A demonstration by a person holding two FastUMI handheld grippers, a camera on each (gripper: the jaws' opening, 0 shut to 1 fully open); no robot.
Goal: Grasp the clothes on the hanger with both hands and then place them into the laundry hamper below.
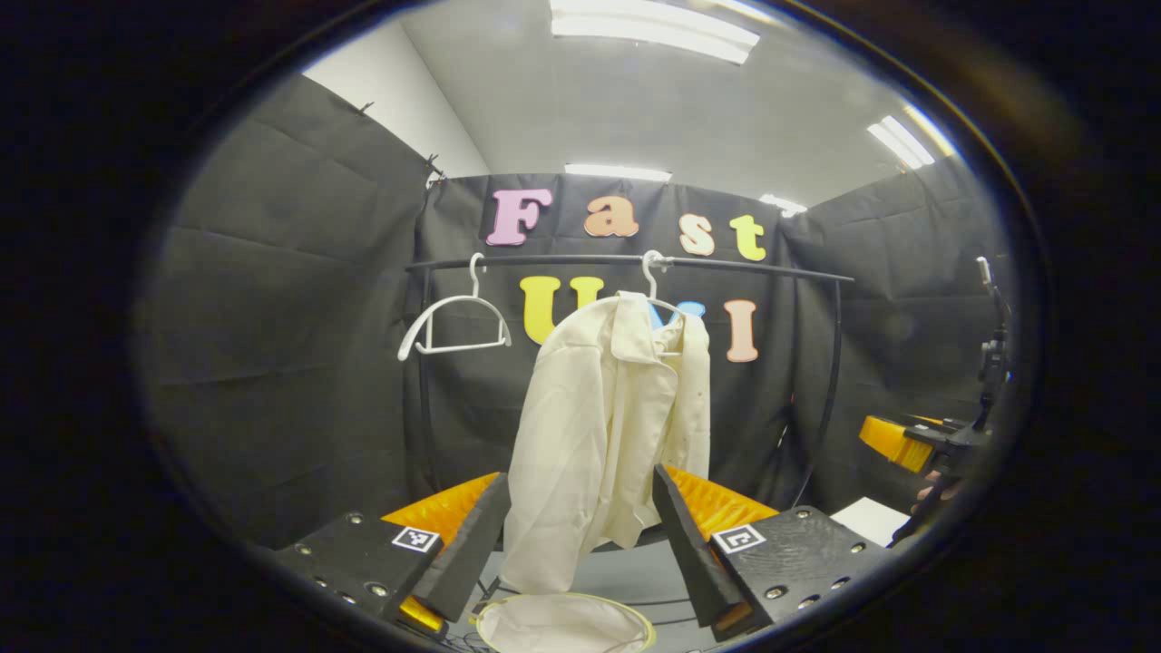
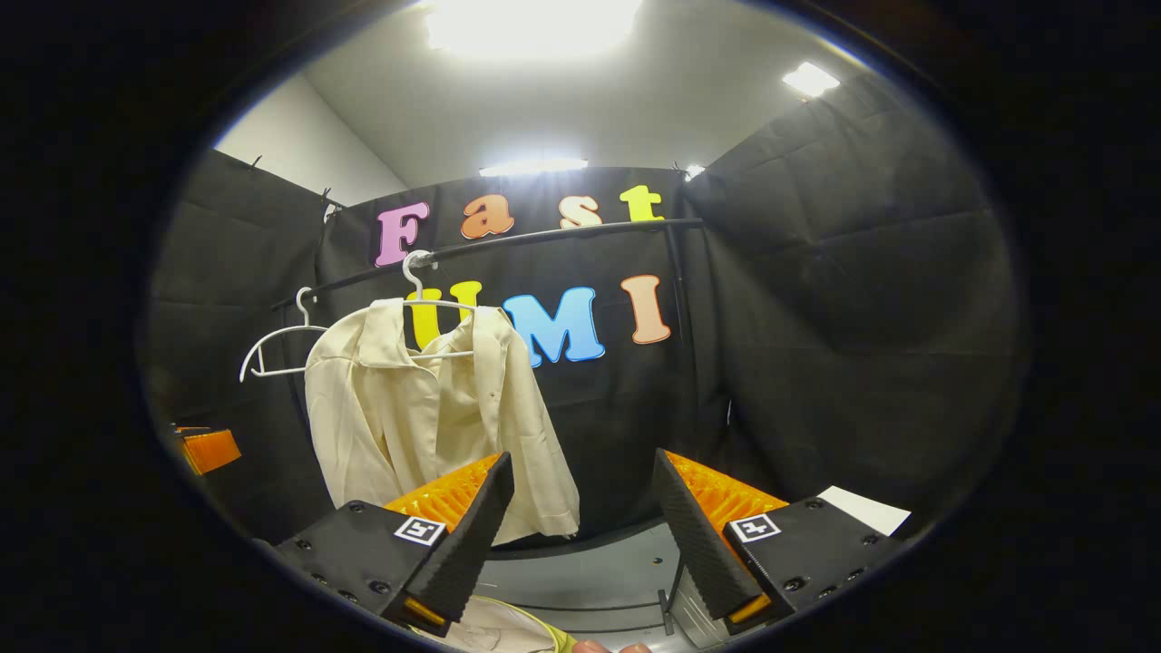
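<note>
A cream shirt [image 1: 606,426] hangs on a white hanger [image 1: 651,277] from the black rail [image 1: 753,265]. My left gripper [image 1: 580,535] is open, its fingers spread to either side of the shirt's lower half and short of it. Below sits the round white hamper [image 1: 562,624] with a yellow rim. In the right gripper view the shirt [image 2: 426,408] hangs to the left, and my right gripper [image 2: 583,535] is open on empty air to its right. The hamper rim [image 2: 508,626] shows at the bottom edge. The right gripper [image 1: 907,442] also appears at the far right of the left gripper view.
An empty white hanger [image 1: 453,322] hangs on the rail left of the shirt, also seen as the empty hanger [image 2: 272,349]. The rail's curved black uprights [image 1: 830,390] stand at both ends. A white sheet [image 2: 866,508] lies low on the right. Black cloth walls close in all round.
</note>
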